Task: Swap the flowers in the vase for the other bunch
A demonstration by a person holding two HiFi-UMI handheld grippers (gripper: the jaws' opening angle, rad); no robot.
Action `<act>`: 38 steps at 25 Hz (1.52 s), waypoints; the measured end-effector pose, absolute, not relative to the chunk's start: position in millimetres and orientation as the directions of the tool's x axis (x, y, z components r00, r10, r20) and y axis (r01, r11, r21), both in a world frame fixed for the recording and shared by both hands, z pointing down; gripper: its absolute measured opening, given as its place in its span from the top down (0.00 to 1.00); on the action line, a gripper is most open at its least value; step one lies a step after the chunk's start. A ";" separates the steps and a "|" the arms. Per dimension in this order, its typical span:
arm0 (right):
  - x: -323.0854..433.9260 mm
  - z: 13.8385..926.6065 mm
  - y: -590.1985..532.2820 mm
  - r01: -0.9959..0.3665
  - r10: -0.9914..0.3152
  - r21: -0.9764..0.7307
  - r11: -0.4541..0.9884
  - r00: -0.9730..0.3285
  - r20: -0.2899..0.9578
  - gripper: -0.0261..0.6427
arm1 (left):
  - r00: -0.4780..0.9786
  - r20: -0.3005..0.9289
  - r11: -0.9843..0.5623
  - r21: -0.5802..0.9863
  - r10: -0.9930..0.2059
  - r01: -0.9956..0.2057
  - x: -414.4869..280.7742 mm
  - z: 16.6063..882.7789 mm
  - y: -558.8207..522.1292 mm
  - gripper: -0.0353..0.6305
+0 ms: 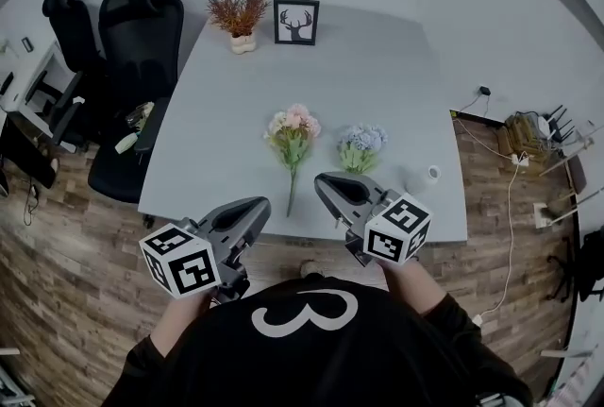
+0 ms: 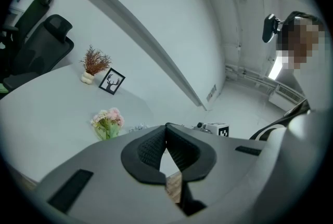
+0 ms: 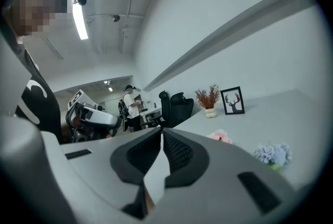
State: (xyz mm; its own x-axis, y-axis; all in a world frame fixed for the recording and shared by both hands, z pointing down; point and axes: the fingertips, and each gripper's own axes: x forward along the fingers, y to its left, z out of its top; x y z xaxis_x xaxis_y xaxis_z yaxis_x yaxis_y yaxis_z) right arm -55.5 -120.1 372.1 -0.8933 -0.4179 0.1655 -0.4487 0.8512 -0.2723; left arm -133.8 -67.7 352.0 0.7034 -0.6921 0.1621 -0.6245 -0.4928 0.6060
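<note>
**Both jaws clenched and empty, flowers lying on the bench**

- Left gripper (image 1: 257, 207): jaws pressed together at the tips, nothing between them. It is held at the near edge of the bench (image 1: 396, 65), pointing roughly level across it.
- Right gripper (image 1: 326, 183): same, jaws clenched with nothing in them. It sits just right of the left one, also at the near edge.
- Pink bunch (image 1: 293, 133): lies flat on the bench near the middle, heads away from the person and stem running back toward the near edge. The stem end is close to the left gripper's tip; I can't tell if they touch.
- Blue bunch (image 1: 361, 144): just right of the pink one and apart from it, with green showing at the near side. It is just beyond the right gripper's tip. I can't tell whether it sits in a vase or lies loose.
- Small white container (image 1: 432, 174): dark opening, near the right edge of the bench, right of the blue bunch and apart from it. Too small to say if it's the vase.
- Far edge of the bench: dried reddish plant (image 1: 240, 10) in a little white pot, with a framed deer picture (image 1: 296, 22) just beside it.
- Black office chairs (image 1: 142, 37) stand left of the bench.
- Right gripper view: a person (image 3: 130, 106) stands well behind the chairs.
</note>
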 end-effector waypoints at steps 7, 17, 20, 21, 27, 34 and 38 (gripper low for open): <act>-94.8 395.6 -160.5 -0.406 -0.345 -0.291 0.866 -0.907 0.240 0.84 | 0.630 0.193 -0.387 0.645 -0.752 -0.659 -164.9 371.4 -76.8 0.93; -114.9 455.8 -225.9 -0.543 -0.431 -0.295 0.786 -0.823 0.369 0.53 | 0.562 0.256 -0.265 0.682 -0.786 -0.681 -194.8 400.2 -85.9 0.93; -113.0 484.3 -242.4 -0.611 -0.467 -0.289 0.737 -0.770 0.435 0.48 | 0.550 0.265 -0.240 0.693 -0.792 -0.680 -200.5 405.5 -83.0 0.93; -113.6 492.7 -246.3 -0.625 -0.469 -0.291 0.725 -0.757 0.456 0.48 | 0.541 0.274 -0.230 0.689 -0.795 -0.687 -204.1 407.6 -81.7 0.93; -123.6 531.2 -268.8 -0.680 -0.450 -0.353 0.643 -0.708 0.544 0.49 | 0.475 0.337 -0.178 0.632 -0.813 -0.754 -230.0 419.0 -70.7 0.93; -119.0 568.4 -297.0 -0.763 -0.436 -0.361 0.536 -0.616 0.656 0.49 | 0.367 0.369 -0.060 0.631 -0.854 -0.774 -274.2 431.3 -66.8 0.93; -117.9 577.2 -309.0 -0.798 -0.459 -0.336 0.500 -0.573 0.679 0.56 | 0.323 0.375 -0.018 0.628 -0.869 -0.778 -288.0 432.8 -62.3 0.93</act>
